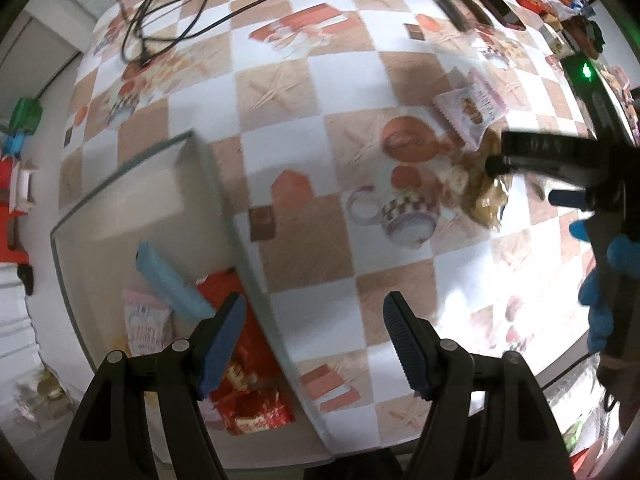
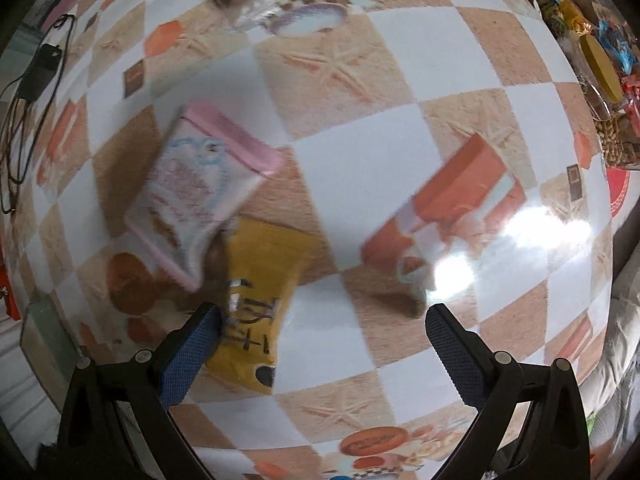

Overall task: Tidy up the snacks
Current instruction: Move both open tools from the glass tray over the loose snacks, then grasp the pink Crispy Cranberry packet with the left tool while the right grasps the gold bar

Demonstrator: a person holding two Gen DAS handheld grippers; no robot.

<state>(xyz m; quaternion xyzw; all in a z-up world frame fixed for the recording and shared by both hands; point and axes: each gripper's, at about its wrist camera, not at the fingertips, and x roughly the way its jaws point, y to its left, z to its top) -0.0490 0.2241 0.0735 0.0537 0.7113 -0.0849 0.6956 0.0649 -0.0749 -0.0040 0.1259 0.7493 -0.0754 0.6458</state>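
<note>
Sorting approx. half done: bin [image 1: 132, 184] holds blue, pink, red packs; pink packet [image 2: 200, 192] & yellow packet [image 2: 260, 280] lie on tablecloth [image 2: 360, 160]; right gripper [image 2: 324, 348] & left gripper [image 1: 316, 340] spread wide, empty.

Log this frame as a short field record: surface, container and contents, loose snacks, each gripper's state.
surface: checkered tablecloth
container: shallow tray at the table's edge
tray contents: red packet, pink packet, light blue bar
loose snacks: yellow packet, pink-and-white packet overlapping it
left gripper: open, empty, over the tray's edge
right gripper: open, empty, near the yellow packet
</note>
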